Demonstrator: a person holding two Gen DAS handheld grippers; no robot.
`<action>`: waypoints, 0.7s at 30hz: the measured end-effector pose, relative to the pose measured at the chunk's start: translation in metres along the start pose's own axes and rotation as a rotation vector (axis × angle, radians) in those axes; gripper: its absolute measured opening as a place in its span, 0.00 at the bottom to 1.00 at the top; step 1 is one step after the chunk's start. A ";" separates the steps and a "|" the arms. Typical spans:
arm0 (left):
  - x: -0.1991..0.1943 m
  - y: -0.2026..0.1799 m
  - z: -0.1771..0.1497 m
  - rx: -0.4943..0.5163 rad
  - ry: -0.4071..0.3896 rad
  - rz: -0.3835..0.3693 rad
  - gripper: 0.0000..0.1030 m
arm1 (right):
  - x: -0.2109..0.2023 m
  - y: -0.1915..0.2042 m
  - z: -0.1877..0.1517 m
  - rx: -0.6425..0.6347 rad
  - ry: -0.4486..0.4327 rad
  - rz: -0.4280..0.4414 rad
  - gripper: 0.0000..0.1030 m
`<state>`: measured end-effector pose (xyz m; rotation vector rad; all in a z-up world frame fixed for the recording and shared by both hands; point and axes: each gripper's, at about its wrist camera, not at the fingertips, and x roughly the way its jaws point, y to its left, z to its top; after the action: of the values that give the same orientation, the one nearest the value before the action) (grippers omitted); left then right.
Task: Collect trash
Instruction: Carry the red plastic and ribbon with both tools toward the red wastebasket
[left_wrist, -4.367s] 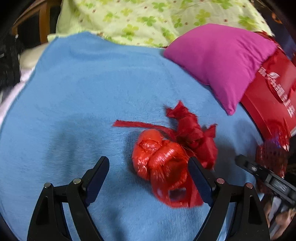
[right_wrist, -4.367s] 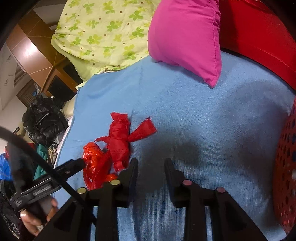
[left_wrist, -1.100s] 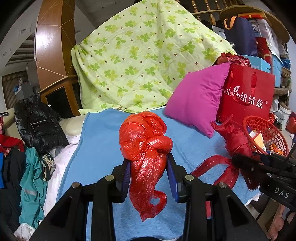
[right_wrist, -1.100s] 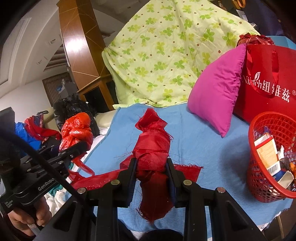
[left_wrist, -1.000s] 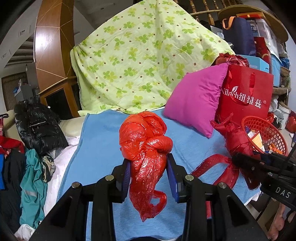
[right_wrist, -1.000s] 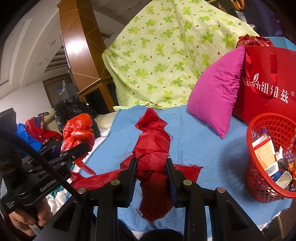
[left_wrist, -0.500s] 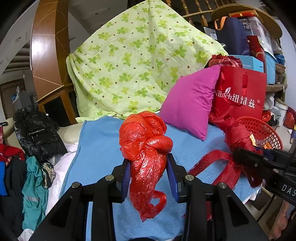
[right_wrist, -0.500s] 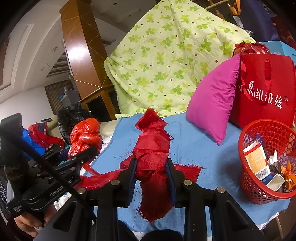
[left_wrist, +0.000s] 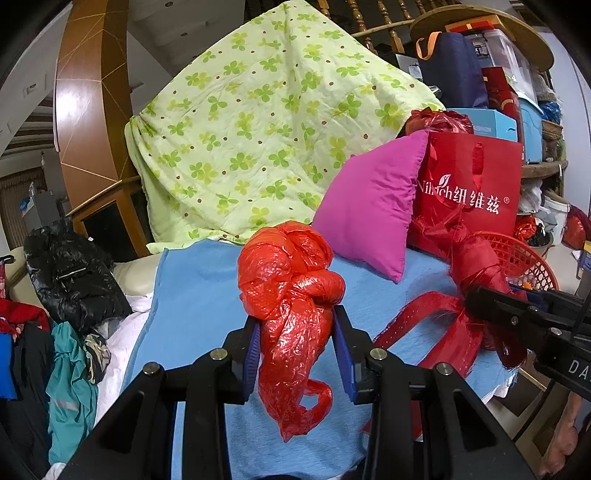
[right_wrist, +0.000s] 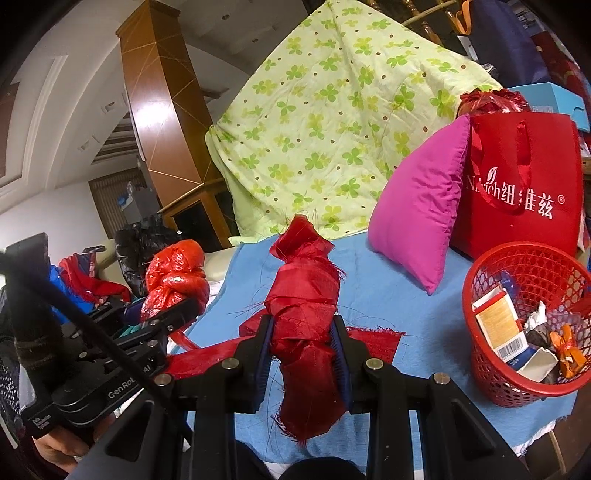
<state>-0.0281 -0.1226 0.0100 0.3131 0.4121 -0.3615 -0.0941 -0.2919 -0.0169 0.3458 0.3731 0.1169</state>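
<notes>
Left wrist view: the left claw (left_wrist: 295, 338) pinches a crumpled red plastic bag (left_wrist: 290, 291) between its blue pads, the knotted bulk rising above the fingertips and a loose tail hanging below, all held over the blue blanket (left_wrist: 195, 273). To the right, the right claw (left_wrist: 476, 301) carries a red cloth bundle (left_wrist: 476, 266).

Right wrist view: the right claw (right_wrist: 301, 334) is clamped on the red cloth bundle (right_wrist: 304, 291), upright between the pads. The red basket (right_wrist: 487, 354) of trash stands at right, well apart, before a pink pillow (right_wrist: 417, 210).

Black gripper frames, blue-padded fingers (left_wrist: 341, 350), silver screws, white lettering, black cable
</notes>
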 end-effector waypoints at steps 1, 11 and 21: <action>-0.001 0.000 0.000 0.004 -0.002 -0.002 0.37 | -0.002 -0.001 0.000 0.002 -0.003 0.000 0.31; -0.004 -0.007 0.003 0.031 -0.010 -0.017 0.37 | -0.017 -0.004 0.000 0.020 -0.022 -0.015 0.31; -0.004 -0.015 0.006 0.048 -0.007 -0.039 0.37 | -0.028 -0.016 0.000 0.046 -0.035 -0.037 0.31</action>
<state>-0.0355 -0.1368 0.0133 0.3506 0.4040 -0.4107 -0.1197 -0.3118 -0.0134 0.3852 0.3480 0.0657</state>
